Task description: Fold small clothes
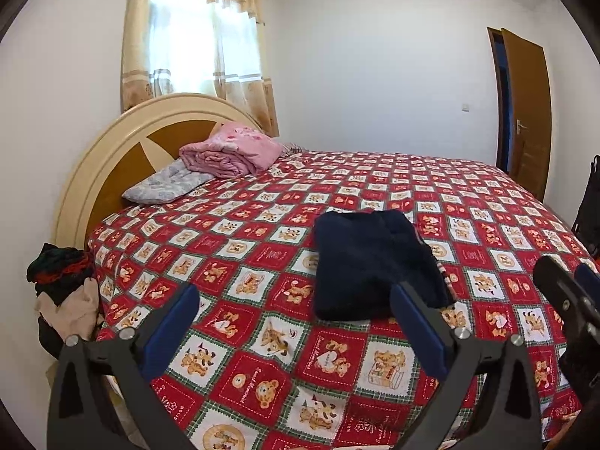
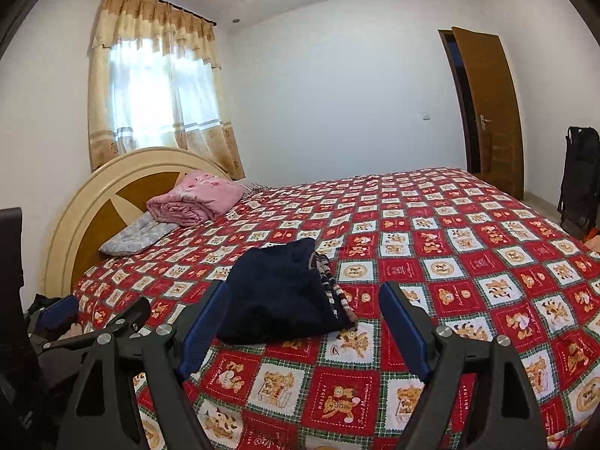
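Note:
A folded dark navy garment (image 1: pixel 371 262) with a striped inner edge lies on the red patterned bedspread (image 1: pixel 262 337). My left gripper (image 1: pixel 292 296) hovers just in front of it, open, nothing between its blue pads. In the right wrist view the same garment (image 2: pixel 281 296) lies ahead, a little to the left. My right gripper (image 2: pixel 303 296) stands open before it, holding nothing. The right gripper's finger (image 1: pixel 562 292) shows at the right edge of the left wrist view. The left gripper's blue pad (image 2: pixel 56 313) shows at the lower left of the right wrist view.
A heap of dark, red and beige clothes (image 1: pixel 63 300) sits off the bed's left side near the headboard (image 1: pixel 112 157). A pink folded blanket (image 1: pixel 232 150) and a grey pillow (image 1: pixel 165 185) lie at the head. A brown door (image 1: pixel 528 112) stands ajar; a black bag (image 2: pixel 579 176) leans at the right wall.

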{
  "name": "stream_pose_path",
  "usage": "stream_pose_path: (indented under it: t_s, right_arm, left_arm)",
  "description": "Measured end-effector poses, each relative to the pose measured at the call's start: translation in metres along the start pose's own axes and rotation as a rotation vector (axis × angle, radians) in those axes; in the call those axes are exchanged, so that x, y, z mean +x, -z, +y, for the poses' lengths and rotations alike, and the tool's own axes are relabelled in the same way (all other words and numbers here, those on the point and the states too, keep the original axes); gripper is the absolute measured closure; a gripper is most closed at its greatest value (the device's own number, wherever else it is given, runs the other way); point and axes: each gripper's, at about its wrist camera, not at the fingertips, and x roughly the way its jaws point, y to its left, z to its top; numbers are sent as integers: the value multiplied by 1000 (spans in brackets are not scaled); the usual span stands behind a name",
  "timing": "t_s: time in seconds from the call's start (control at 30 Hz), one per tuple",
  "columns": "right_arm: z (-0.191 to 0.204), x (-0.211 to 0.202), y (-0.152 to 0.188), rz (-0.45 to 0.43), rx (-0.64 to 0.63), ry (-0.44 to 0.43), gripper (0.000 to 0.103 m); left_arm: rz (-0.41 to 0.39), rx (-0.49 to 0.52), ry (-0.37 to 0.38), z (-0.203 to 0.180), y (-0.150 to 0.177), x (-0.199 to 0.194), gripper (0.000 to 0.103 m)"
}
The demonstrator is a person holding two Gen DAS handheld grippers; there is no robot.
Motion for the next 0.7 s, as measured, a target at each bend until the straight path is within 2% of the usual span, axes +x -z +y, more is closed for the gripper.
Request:
stream_pose_path:
  t_s: [0.37,0.7]
  right_arm:
    - [-3,-5,-1,-18,7,15,20]
    - [-4,-4,1,-12,10,18,20]
  left_arm:
    - [-7,-4,27,-1,1,0,0]
    - [-11,8,21,-2,3,0,0]
